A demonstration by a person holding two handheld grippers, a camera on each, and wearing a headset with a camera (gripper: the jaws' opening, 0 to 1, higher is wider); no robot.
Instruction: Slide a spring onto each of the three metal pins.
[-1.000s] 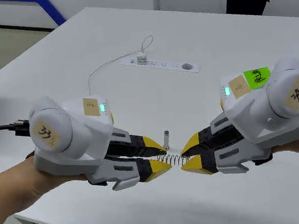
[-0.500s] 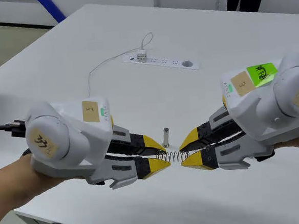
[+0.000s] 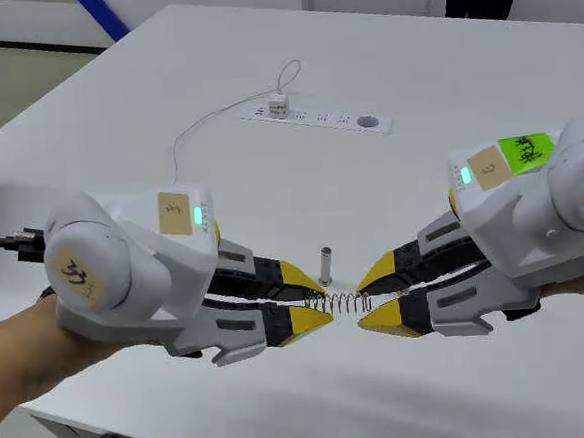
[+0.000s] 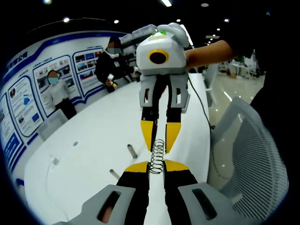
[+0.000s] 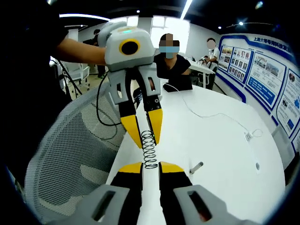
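Near the bench (image 3: 444, 98) front edge, my left hand-held gripper (image 3: 316, 300) and right hand-held gripper (image 3: 366, 304) each clamp one end of the spring (image 3: 340, 301), level between them. One metal pin (image 3: 325, 265) stands upright just behind it; open bench runs back to the power strip (image 3: 325, 119).

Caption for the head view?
Left gripper and right gripper hold one spring by its ends over the white table, a metal pin just behind.

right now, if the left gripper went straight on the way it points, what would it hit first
Likely the right gripper, facing the left gripper head-on; the spring both hold would squash between them.
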